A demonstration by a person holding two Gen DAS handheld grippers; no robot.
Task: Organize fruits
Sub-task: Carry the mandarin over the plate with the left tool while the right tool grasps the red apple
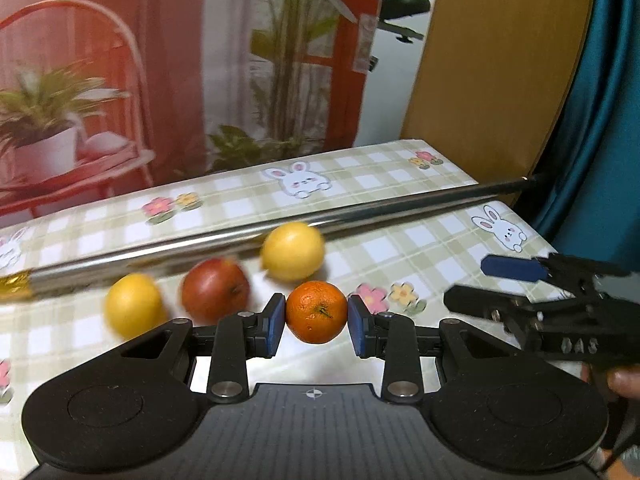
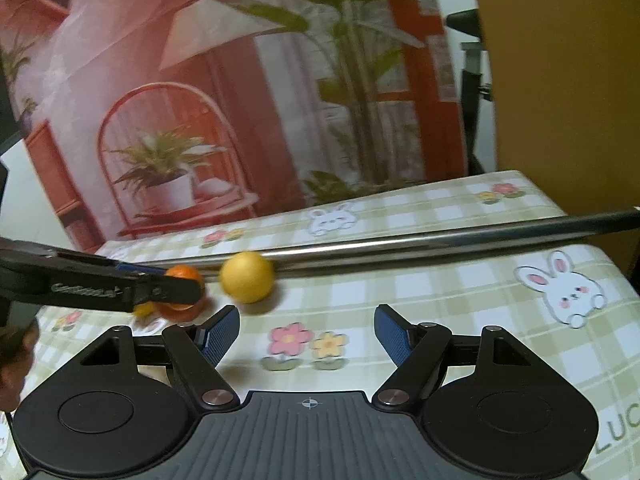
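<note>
My left gripper (image 1: 316, 318) is shut on a small orange (image 1: 316, 312), its blue pads touching both sides. Beyond it on the checked tablecloth (image 1: 420, 248) lie a yellow lemon (image 1: 293, 251), a red apple (image 1: 215, 290) and a second lemon (image 1: 134, 305). My right gripper (image 2: 306, 334) is open and empty above the cloth; it also shows in the left wrist view (image 1: 496, 284). In the right wrist view the left gripper (image 2: 176, 282) holds the orange (image 2: 182, 272), with a lemon (image 2: 247, 277) just right of it.
A long metal rod (image 1: 360, 212) lies across the table behind the fruit; it also shows in the right wrist view (image 2: 440, 240). A printed backdrop (image 1: 160, 80) stands at the table's far edge. A wooden panel (image 1: 492, 60) and teal curtain (image 1: 600, 120) stand at the right.
</note>
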